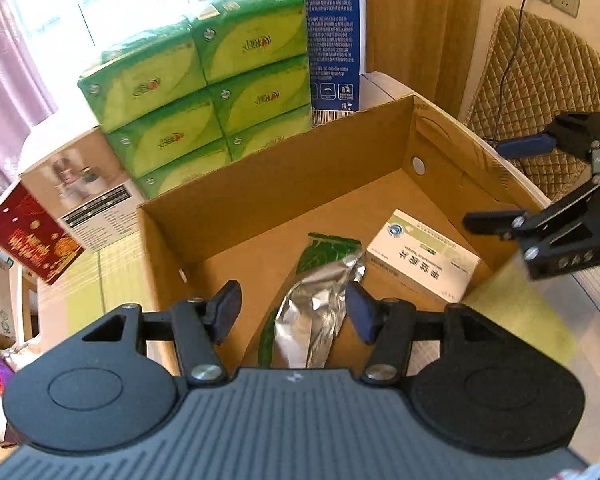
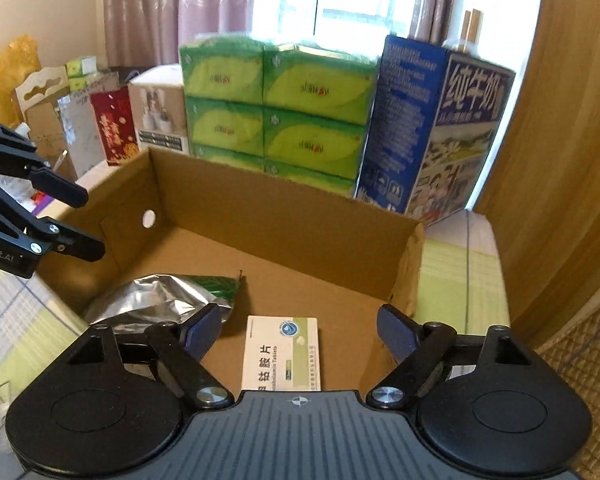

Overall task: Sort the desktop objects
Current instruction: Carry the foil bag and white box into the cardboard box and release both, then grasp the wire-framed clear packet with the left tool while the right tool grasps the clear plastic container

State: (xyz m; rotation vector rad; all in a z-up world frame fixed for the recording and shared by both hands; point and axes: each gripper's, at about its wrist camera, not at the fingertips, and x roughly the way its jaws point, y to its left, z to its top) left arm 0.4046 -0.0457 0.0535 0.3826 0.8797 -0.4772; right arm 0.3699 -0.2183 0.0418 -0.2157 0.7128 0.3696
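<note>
Stacked green tissue packs (image 1: 204,92) back an open cardboard box (image 1: 284,184) holding a foil pouch (image 1: 316,312) and white tablet box (image 1: 424,256); left tongs (image 1: 292,312) gape wide, empty. Opposite, right tongs (image 2: 300,332) hover wide above that tablet box.

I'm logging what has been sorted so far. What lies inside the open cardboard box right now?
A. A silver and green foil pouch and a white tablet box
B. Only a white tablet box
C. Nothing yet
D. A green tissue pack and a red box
A: the cardboard box holds a crumpled foil pouch and, apart from it, a white tablet box lying flat on its floor; both tools, left and right, are open and empty.
</note>
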